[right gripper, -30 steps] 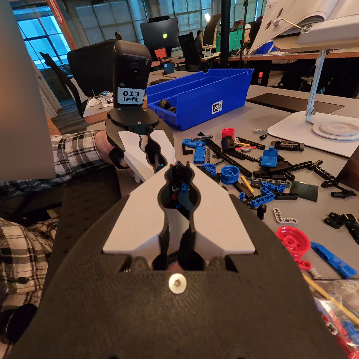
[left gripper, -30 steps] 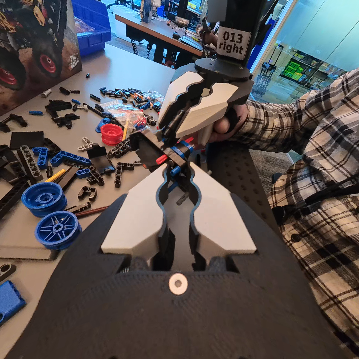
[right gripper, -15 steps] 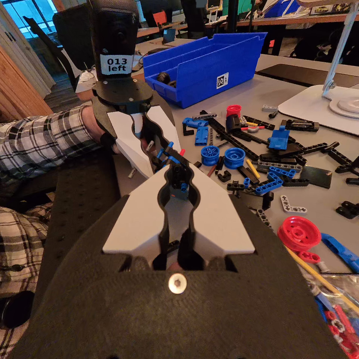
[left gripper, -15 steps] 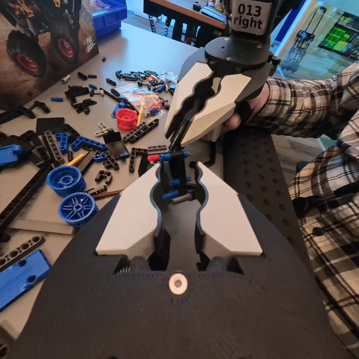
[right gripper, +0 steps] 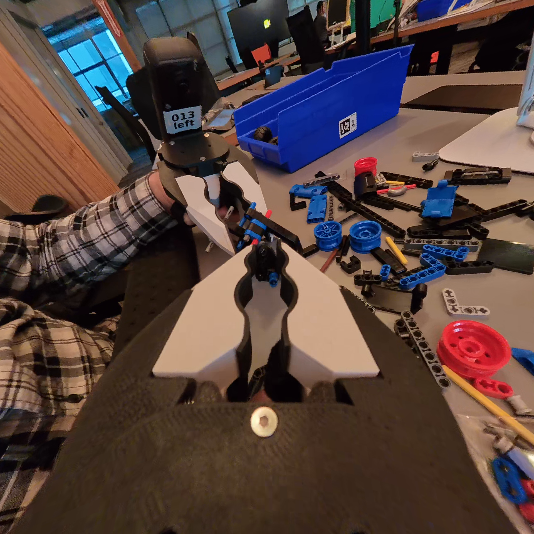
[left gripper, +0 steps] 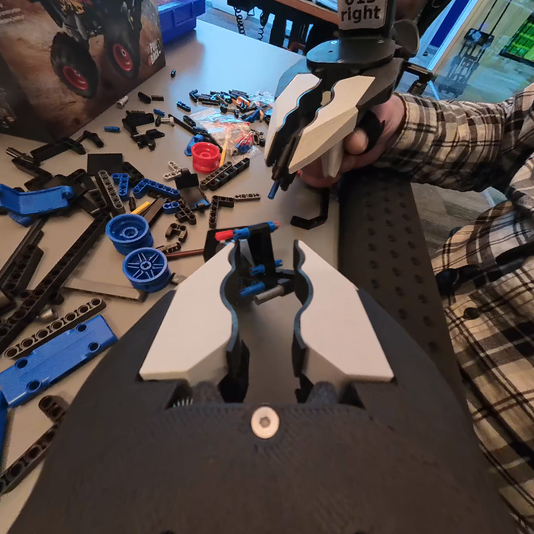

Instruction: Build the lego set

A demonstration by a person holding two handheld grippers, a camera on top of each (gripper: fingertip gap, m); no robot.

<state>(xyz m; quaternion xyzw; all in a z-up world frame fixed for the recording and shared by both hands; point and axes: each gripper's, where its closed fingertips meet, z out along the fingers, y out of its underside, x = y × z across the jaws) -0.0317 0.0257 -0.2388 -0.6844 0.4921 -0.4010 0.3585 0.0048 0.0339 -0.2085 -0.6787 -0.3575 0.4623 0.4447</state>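
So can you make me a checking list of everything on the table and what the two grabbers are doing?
Surface: grey table, crowded with parts.
Job's things: black-and-blue assembly; small black piece with a blue pin.
Clutter: two blue wheels, red wheel, black beams, parts bag, set box, blue bin.
Grippers: left gripper shut on the assembly; right gripper shut on the small piece.
Cables: coiled cord beyond the table.
Surroundings: desks, chairs, windows.

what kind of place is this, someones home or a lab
Probably a shared lab or open workshop office, not a home: rows of desks with monitors in the background, a tagged blue parts bin and loose building-set pieces on a grey worktable.
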